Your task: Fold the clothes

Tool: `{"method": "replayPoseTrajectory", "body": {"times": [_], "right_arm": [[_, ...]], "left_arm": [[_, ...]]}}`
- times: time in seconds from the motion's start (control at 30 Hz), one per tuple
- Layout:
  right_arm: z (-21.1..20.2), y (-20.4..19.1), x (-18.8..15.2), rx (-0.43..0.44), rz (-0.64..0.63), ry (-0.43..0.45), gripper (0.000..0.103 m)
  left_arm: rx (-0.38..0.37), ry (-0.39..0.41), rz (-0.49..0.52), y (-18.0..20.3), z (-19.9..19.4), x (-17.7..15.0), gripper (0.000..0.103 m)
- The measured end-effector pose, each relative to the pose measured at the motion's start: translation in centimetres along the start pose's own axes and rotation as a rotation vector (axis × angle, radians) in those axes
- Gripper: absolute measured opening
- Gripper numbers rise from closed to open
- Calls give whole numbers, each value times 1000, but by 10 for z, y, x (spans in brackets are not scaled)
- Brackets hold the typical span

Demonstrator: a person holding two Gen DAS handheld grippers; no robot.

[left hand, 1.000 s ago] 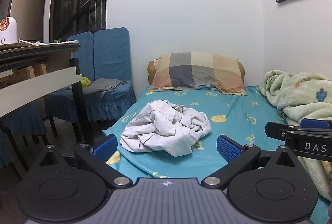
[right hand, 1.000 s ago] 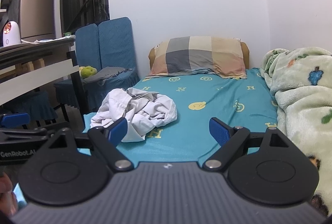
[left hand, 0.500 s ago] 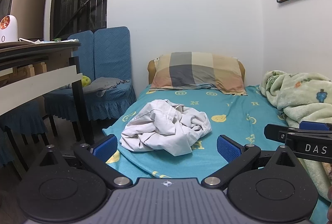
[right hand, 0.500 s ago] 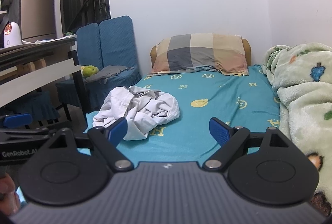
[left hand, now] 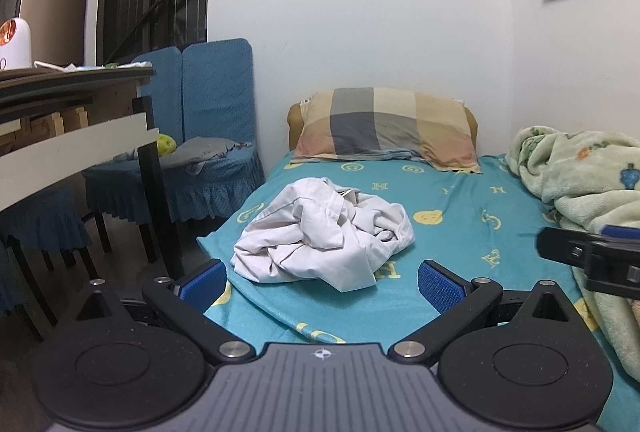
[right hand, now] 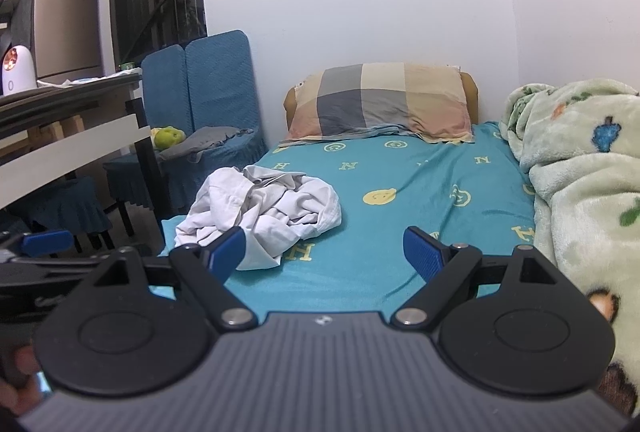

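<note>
Left wrist view shows my left tongs and right tongs both agape and empty, approaching the crumpled shirt on the bed; next I need its edge.

Left wrist view: set low at the foot of the bed, facing along it toward the pillow and rear wall, over its own spread left claw. Right wrist view: same low station, same heading, offset to the right, over the right claw. Both views share the bed, the pillow, the crumpled white garment, the blanket and the blue chairs. Each claw tip shows at the other view's edge.
</note>
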State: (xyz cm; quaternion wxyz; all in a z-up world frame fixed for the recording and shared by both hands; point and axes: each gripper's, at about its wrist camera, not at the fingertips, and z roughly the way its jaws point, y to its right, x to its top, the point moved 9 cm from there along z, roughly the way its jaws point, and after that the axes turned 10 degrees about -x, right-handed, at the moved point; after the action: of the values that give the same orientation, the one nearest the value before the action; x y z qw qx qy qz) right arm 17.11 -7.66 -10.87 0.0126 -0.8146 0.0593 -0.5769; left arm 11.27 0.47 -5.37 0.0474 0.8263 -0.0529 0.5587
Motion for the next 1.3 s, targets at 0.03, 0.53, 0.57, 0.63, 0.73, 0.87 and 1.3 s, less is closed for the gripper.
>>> {"method": "replayPoseTrajectory", "body": {"times": [0.03,0.53,0.57,0.63,0.73,0.87,1.3], "right_arm": [[0,0,-1,1,1,-4,87],[25,9,-18,-22,38,-89,87],[30,8,-19,-19,43,-91,87],[38,7,-21,-11,49,-99,87],[51,2,-27,4,53,-120,87],[63,-6,-36,19,41,-139,87],[62,0,-27,4,79,-82,87]], "left_arm": [[3,-3,-6,-2,5,1,103],[59,-97,-135,-60,157,28,103],[66,-93,-142,-65,169,31,103],[75,-94,-145,-73,193,36,102],[72,-99,-143,-82,227,40,96],[57,-104,-113,-83,266,41,67],[-52,11,99,-17,177,87,8]]}}
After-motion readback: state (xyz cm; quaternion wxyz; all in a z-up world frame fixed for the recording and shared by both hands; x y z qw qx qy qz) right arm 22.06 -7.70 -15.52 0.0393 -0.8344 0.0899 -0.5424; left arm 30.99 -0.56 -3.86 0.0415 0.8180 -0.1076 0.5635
